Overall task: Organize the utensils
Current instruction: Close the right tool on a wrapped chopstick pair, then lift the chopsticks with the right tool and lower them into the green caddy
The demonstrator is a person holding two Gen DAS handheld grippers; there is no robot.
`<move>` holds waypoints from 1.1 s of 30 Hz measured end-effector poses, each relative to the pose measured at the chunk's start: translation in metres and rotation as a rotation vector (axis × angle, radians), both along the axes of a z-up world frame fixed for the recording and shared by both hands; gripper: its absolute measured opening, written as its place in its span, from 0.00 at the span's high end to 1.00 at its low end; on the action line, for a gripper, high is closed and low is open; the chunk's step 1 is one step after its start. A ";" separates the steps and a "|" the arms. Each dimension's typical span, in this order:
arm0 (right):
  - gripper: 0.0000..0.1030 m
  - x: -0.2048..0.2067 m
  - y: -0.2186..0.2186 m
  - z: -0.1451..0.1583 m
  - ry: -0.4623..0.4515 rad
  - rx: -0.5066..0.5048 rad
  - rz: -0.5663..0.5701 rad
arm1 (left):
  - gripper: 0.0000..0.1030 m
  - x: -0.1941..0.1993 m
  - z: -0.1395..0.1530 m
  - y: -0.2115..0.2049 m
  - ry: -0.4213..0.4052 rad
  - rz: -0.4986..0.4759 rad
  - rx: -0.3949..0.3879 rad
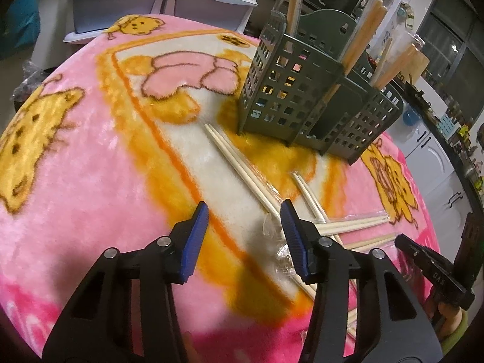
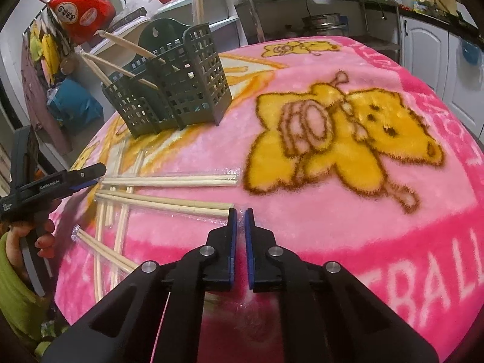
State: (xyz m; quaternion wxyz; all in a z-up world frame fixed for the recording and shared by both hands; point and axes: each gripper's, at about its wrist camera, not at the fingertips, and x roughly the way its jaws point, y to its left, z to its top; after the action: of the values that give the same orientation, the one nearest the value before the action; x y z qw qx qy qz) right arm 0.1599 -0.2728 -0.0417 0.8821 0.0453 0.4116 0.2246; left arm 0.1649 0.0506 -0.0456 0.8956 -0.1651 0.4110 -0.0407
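Hovering over the pink blanket (image 1: 90,157), the left gripper (image 1: 244,220) is holding its jaws wide apart, gripping nothing. The right gripper (image 2: 240,215) is pinching, jaws nearly closed, the clear wrapper end of a chopstick pair (image 2: 163,202). More wrapped chopsticks (image 2: 169,180) are lying crossed near the blanket's left edge in the right wrist view. The green utensil caddy (image 2: 178,90) is standing toward the far edge, already holding several chopsticks (image 2: 121,69) leaning outward.

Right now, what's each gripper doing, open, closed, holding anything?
Left gripper: open, holding nothing.
Right gripper: nearly closed, pinching the clear wrapper end of a chopstick pair.
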 end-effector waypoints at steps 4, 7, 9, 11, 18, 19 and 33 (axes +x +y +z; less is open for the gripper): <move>0.95 -0.001 0.000 0.005 -0.019 0.001 -0.007 | 0.71 0.000 0.000 0.000 0.002 -0.009 -0.004; 0.96 -0.002 0.002 0.012 -0.043 -0.005 -0.010 | 0.82 0.000 0.001 -0.005 0.003 -0.032 -0.003; 0.96 -0.003 0.002 0.017 -0.061 -0.009 -0.013 | 0.84 -0.001 0.003 -0.009 -0.001 -0.045 -0.003; 0.96 -0.003 0.002 0.023 -0.076 -0.006 -0.014 | 0.92 -0.002 0.004 -0.011 -0.005 -0.053 -0.006; 0.96 -0.006 0.008 0.047 -0.150 -0.004 0.001 | 0.98 -0.005 0.016 -0.013 -0.034 -0.060 -0.012; 0.96 -0.006 0.010 0.052 -0.163 -0.002 0.006 | 0.98 -0.006 0.019 -0.013 -0.041 -0.061 -0.012; 0.97 -0.014 0.028 0.113 -0.321 0.007 0.075 | 0.99 -0.006 0.088 -0.033 -0.219 -0.125 -0.019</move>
State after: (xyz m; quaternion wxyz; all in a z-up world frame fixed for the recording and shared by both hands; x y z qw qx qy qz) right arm 0.1456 -0.2446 0.0713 0.9274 -0.0033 0.2659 0.2632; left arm 0.1587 0.0180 0.0424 0.9292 -0.1421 0.3201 -0.1180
